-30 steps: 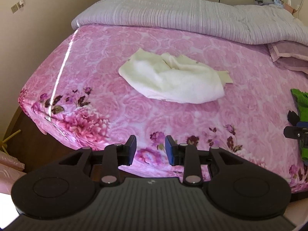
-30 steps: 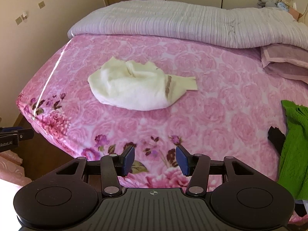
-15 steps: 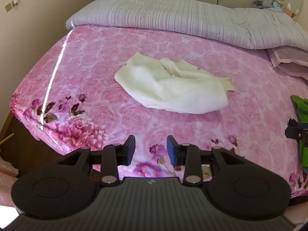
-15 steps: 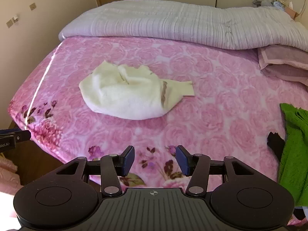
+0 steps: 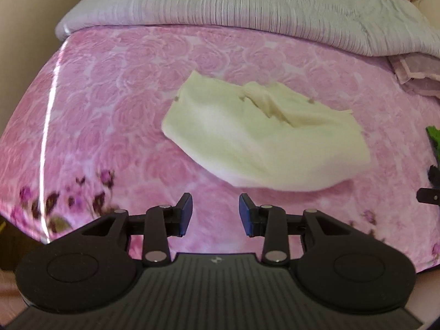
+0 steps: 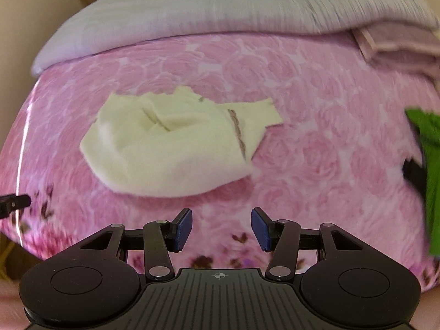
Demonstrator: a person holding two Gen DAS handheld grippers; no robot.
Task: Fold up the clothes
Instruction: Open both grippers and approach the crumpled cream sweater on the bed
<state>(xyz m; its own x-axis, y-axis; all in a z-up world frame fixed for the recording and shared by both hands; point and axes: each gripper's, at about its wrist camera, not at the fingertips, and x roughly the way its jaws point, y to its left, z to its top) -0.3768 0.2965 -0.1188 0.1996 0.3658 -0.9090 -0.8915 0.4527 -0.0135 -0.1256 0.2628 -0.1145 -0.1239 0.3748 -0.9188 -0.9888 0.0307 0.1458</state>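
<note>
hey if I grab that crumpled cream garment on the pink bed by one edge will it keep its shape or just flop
The crumpled cream fabric garment will probably flop: it lies in soft folds and creases. It looks light and thin, so likely easy to lift. One pinched edge would probably leave the rest dangling and dragging on the pink rose-print bedsheet.

Pink rose-print bed (image 5: 115,88), grey quilt (image 5: 247,2), beige wall (image 5: 24,8), blurred.

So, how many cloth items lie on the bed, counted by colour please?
Cream: 1, the crumpled cream garment
Green: 1, the green knit garment, partly out of view
Grey: 1, the grey quilt
Pale pink: 1, the folded pink cloth
Total: 4
</note>
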